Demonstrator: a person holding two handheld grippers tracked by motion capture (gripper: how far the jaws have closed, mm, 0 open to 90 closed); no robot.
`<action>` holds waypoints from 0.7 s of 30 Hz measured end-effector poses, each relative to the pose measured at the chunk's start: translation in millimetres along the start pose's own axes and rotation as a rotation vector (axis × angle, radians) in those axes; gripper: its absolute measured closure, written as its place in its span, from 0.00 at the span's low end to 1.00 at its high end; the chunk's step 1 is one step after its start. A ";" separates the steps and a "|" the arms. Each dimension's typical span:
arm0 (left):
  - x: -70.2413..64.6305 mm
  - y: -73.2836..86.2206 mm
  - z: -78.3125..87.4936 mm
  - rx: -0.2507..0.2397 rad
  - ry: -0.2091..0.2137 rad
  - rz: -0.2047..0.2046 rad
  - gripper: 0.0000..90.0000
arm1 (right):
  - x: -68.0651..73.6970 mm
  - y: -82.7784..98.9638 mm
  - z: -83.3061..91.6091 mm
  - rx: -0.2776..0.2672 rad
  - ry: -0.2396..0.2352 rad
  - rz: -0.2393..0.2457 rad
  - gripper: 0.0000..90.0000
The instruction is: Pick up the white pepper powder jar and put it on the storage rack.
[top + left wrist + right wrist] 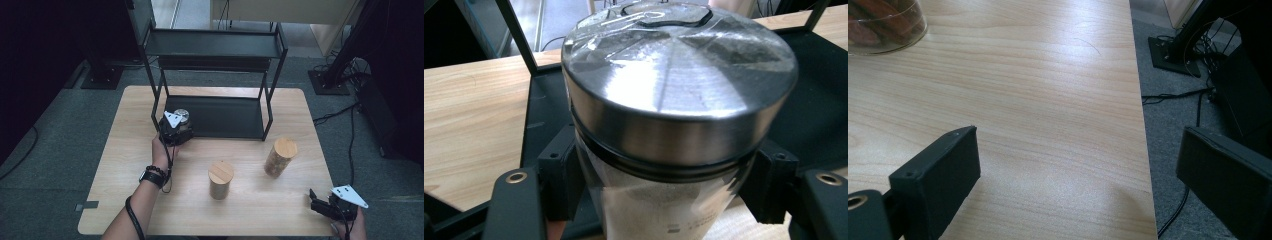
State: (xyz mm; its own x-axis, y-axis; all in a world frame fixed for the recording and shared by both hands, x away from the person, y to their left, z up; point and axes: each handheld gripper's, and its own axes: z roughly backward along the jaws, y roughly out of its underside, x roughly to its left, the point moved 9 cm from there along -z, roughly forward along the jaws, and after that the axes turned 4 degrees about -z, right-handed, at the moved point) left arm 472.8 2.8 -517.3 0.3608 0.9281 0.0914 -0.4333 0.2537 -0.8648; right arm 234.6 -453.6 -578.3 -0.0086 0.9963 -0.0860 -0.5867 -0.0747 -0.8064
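Observation:
A glass jar with a brushed steel lid (679, 85) and pale powder inside sits between the jaws of my left gripper (669, 185), which is shut on its body just under the lid. From above, this steel-lidded jar (181, 115) and the left gripper (173, 128) are at the front left corner of the black rack's lower shelf (225, 117). I cannot tell whether the jar rests on the shelf. My right gripper (316, 201) is at the table's near right corner. In its own view the right gripper (1080, 150) is open, with bare wood between its jaws.
Two jars with wooden lids stand on the table in front of the rack, one in the middle (220, 179) and one to the right (280, 156). That jar's base (883, 25) shows brown contents. The rack's upper shelf (215, 44) overhangs the lower one. Cables lie on the floor to the right (1178, 95).

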 end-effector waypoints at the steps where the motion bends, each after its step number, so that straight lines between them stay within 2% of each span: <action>1: 0.5 -0.7 -1.6 -0.001 -0.002 -0.001 0.35 | 0.0 0.0 0.0 0.000 0.000 0.000 0.04; 7: 2.9 -3.6 -10.9 0.007 -0.013 -0.002 0.35 | 0.0 -0.1 0.2 -0.002 -0.001 -0.001 0.04; 21: 6.0 -0.7 -31.6 0.022 -0.043 0.033 0.35 | 0.3 -0.3 0.4 -0.005 -0.003 0.001 0.04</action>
State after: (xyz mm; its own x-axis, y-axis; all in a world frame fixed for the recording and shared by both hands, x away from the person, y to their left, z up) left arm 501.4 -0.4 -531.7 0.3107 0.9468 0.0842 -0.4625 0.2280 -0.8568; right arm 234.5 -453.2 -577.9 -0.0110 0.9963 -0.0850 -0.5826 -0.0755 -0.8093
